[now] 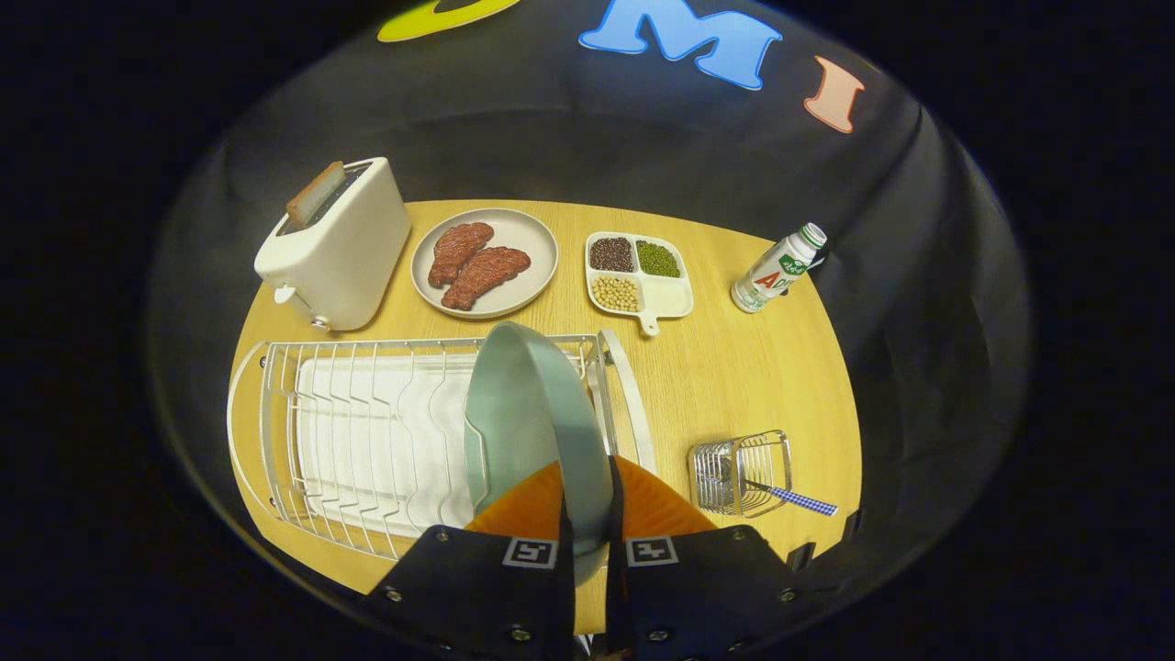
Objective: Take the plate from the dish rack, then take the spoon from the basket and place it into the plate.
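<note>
The gripper (587, 514) is clamped on the plate (532, 422): its two fingers pinch the plate's near rim from either side, and the pale green plate stands on edge between them, tilted a little, over the right end of the dish rack (367, 441). Whether its lower rim touches the wires cannot be told. The rack takes up the near left part of the round wooden table (734, 386), its left rail running close along the table's left edge, and its white drip tray shows bare through the wires left of the plate. To the right of the fingers, near the table's near right edge, stands the small wire basket (739, 473) with the spoon (794, 498) in it; the checked handle pokes out through the basket toward the right edge. A broad strip of bare wood lies between the rack's right rail and the basket, and runs back toward the far side. Along the far edge stand a white toaster (340, 248) holding a slice of bread at the far left, a grey dish with two pieces of meat (486, 262) beside it, a divided tray of beans (638, 275), and a small bottle (776, 268) tipped near the far right edge.
</note>
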Tool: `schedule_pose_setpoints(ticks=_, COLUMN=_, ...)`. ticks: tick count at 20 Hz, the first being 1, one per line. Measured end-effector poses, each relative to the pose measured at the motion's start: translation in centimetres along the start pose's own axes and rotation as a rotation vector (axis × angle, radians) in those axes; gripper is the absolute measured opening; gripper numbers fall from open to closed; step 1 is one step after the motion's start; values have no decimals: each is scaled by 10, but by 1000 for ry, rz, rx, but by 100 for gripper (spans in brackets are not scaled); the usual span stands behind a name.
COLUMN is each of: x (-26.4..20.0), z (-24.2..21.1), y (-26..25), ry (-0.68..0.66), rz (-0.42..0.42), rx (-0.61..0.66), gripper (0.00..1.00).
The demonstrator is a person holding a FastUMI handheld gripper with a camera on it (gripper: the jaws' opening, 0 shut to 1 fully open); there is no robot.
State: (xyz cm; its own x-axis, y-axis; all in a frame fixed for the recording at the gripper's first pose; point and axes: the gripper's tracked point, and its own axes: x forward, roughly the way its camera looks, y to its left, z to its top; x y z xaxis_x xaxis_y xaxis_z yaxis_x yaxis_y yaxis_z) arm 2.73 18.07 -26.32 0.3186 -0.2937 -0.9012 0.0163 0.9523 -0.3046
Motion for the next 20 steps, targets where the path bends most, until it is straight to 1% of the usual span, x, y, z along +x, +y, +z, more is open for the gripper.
schedule_pose_setpoints(ticks=3, x=-9, z=10, y=3, ry=14, rz=-72, rx=-55, gripper=13)
schedule_pose_setpoints(ticks=6, x=-19, z=29, y=2, ry=-22, rz=-139, rx=-117, gripper=13)
schedule_pose_setpoints(ticks=10, x=-27, z=44, y=-10, ry=-52, rz=-218, rx=-149, gripper=13)
schedule_pose_setpoints(ticks=11, x=-30, z=47, y=-13, ry=-69, rz=-215, rx=-135, gripper=13)
schedule_pose_setpoints(ticks=17, x=-37, z=49, y=-27, ry=-64, rz=-189, rx=-81, gripper=13)
schedule_pose_setpoints(ticks=20, x=-47, z=48, y=-35, ry=-73, rz=-162, rx=-58, gripper=13)
